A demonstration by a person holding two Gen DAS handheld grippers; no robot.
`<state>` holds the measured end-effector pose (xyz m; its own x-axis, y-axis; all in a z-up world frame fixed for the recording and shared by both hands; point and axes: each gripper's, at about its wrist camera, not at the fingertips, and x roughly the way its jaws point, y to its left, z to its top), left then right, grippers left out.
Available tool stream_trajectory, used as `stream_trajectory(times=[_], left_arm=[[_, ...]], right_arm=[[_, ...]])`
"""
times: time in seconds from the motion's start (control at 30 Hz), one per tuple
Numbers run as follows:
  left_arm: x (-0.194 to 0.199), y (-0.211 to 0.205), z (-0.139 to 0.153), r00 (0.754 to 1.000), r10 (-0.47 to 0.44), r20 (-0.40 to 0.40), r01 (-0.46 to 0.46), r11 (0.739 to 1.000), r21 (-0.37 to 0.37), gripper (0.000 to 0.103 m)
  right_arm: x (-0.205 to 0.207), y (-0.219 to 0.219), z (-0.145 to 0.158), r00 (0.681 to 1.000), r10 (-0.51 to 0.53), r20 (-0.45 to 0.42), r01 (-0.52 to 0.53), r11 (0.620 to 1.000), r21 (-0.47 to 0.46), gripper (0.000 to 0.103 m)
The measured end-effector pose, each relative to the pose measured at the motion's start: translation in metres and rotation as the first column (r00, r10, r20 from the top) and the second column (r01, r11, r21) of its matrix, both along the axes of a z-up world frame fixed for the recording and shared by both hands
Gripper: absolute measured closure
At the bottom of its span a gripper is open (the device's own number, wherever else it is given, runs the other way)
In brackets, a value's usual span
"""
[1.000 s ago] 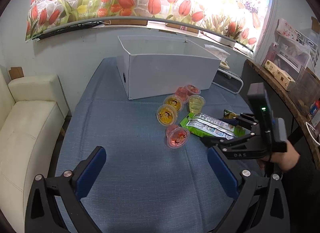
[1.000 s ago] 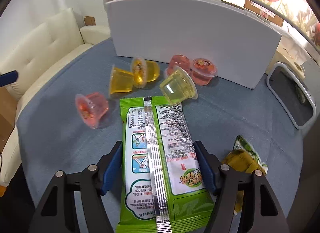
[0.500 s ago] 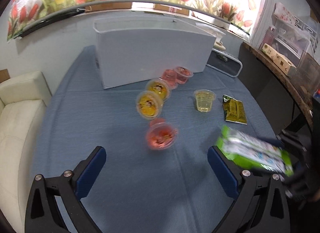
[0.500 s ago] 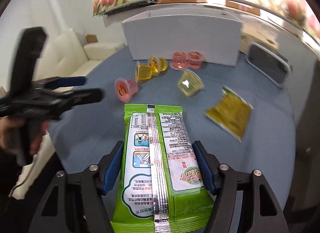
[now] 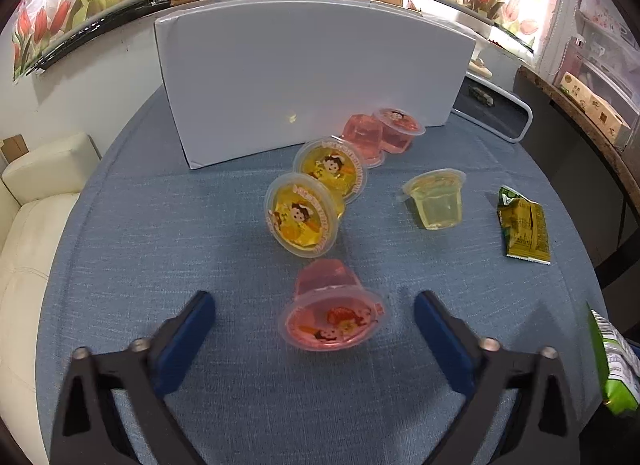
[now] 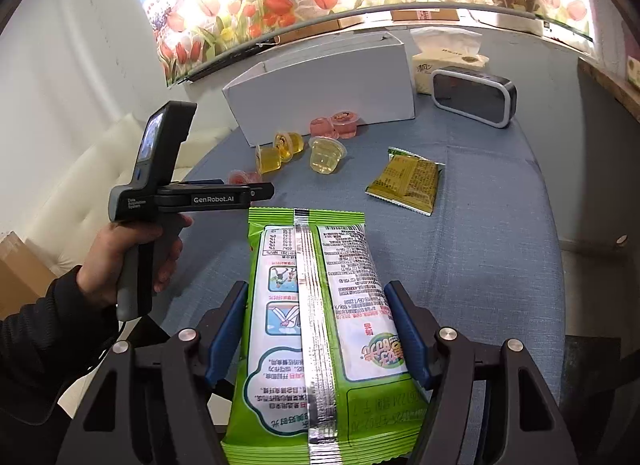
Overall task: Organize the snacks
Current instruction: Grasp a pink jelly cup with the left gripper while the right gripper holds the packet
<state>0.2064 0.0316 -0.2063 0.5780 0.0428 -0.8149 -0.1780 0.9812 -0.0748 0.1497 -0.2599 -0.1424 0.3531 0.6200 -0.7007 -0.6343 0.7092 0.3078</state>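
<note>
My right gripper is shut on a long green snack packet and holds it above the table's near edge; the packet's end shows in the left wrist view. My left gripper is open, its fingers either side of a tipped pink jelly cup on the blue tablecloth. Two orange jelly cups, two more pink cups and a pale yellow cup lie before the white box. A small olive-green packet lies to the right.
The white box stands at the table's far side. A black and white clock-like device and a tissue pack sit to its right. A cream sofa is left of the table. Shelves stand at the right.
My right gripper has lifted the green packet off the table and pulled it back. My left gripper has moved forward and down, now around the nearest pink cup.
</note>
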Motion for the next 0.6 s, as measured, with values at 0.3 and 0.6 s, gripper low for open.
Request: stream_trajectory(times=[0.3, 0.6], left_arm=[[-0.003, -0.001, 0.002, 1.000, -0.019, -0.001, 0.019, 1.000, 0.024, 0.051], [-0.035, 0.011, 0.034, 0.995, -0.049, 0.082, 0.056, 0.995, -0.083, 0.052]], right_arm=[[0.001, 0.011, 0.000, 1.000, 0.020, 0.009, -0.020, 1.000, 0.021, 0.030], [0.001, 0.023, 0.005, 0.999, 0.040, 0.018, -0.041, 0.999, 0.036, 0.030]])
